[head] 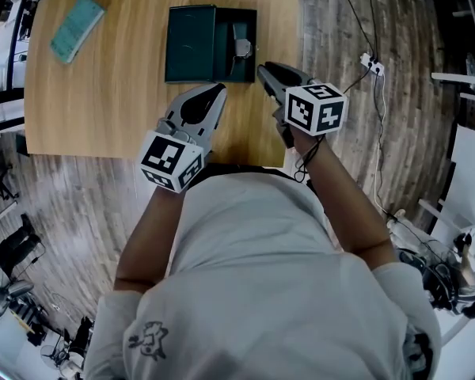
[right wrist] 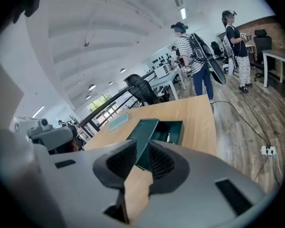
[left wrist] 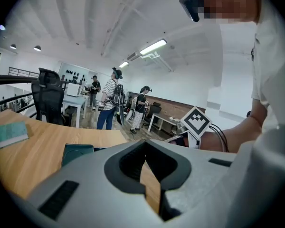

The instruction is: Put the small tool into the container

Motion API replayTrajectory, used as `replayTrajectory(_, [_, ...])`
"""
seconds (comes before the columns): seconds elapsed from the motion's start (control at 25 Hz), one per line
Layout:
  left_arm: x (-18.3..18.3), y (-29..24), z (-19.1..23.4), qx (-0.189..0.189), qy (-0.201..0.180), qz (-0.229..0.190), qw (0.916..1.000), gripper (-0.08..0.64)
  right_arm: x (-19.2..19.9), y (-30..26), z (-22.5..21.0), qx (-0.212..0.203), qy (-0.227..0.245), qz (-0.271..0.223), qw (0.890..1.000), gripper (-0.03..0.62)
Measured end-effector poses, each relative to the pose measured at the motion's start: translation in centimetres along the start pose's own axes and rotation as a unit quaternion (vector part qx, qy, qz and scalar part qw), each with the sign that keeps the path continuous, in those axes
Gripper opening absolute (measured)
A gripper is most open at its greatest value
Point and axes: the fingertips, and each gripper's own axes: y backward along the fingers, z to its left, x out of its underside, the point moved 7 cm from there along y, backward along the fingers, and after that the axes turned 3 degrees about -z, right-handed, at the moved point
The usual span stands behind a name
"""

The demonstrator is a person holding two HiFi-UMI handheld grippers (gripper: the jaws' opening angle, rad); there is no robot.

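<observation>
Two snags are reckoned likely tbh: the small silvery metal tool [head: 241,47] is already laid in the open dark green box [head: 252,22] on the light wooden table [head: 127,93], so it could be jolted out by a clipped box or pinched by a carelessly shut lid. Over the near edge, the left gripper [head: 219,92] is held pressed together on nothing, and the right gripper [head: 263,71] part-spread and empty.
</observation>
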Motion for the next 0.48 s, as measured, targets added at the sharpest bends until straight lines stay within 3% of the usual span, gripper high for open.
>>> replayTrajectory(0.28, [-1.5, 1.2, -3.5, -0.009, -0.022, -0.021, 0.9995, 0.004, -0.5, 5.0, 2.1, -0.04, 0.063, -0.03, 0.997, 0.023])
replayTrajectory(0.48, [-2.4, 2.5, -6.1, -0.01, -0.033, -0.035, 0.9988, 0.005, -1.1, 8.7, 4.7, -0.084, 0.126, -0.055, 0.987, 0.006])
